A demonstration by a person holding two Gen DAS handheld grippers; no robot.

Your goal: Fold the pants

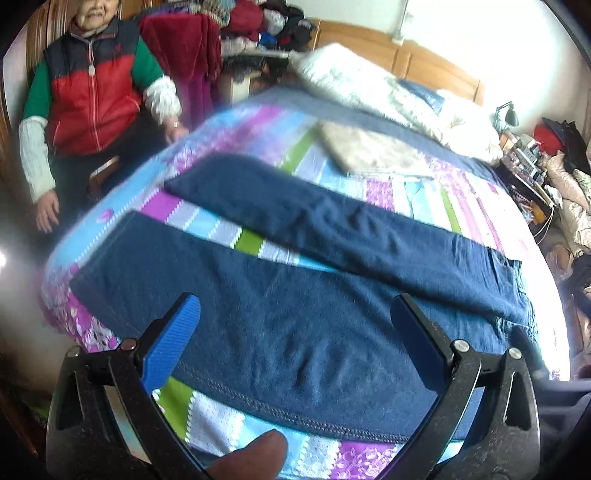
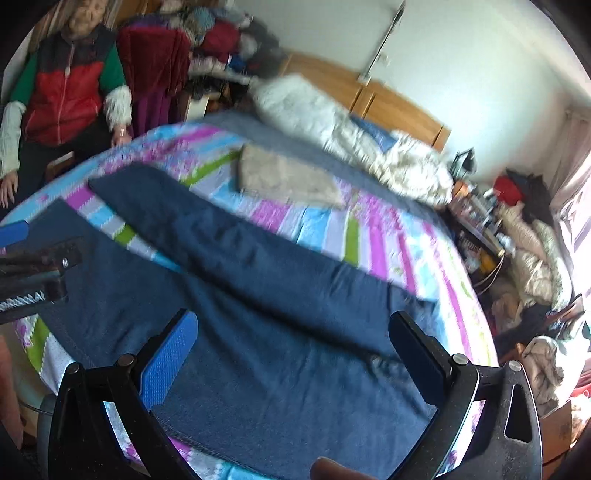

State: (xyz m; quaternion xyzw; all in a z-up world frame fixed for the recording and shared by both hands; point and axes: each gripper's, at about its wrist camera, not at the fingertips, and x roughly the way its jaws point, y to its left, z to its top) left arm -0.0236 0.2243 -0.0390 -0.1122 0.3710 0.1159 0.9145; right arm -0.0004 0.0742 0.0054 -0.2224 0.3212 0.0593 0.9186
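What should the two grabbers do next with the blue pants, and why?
Probably lower both and pinch the near leg's edge. The left gripper and right gripper hover open above the pants, holding nothing, and the two legs lie flat and spread apart on the bedspread.

A bed (image 1: 229, 122) fills the room, covered by a sheet (image 2: 373, 236) striped in pink, blue, green and white. A wooden headboard (image 1: 424, 62) stands against a white wall (image 2: 461, 55). A pale duvet (image 1: 388, 92) lies bunched along the head end, and a beige cushion (image 2: 284, 177) lies flat on the sheet. Clothes (image 1: 266, 22) are piled in the far corner beside a dark red blanket (image 2: 155, 59). A seated person (image 1: 92, 92) in a red vest is at the bedside. Strong daylight comes from the right, where a cluttered table (image 2: 476, 218) stands.
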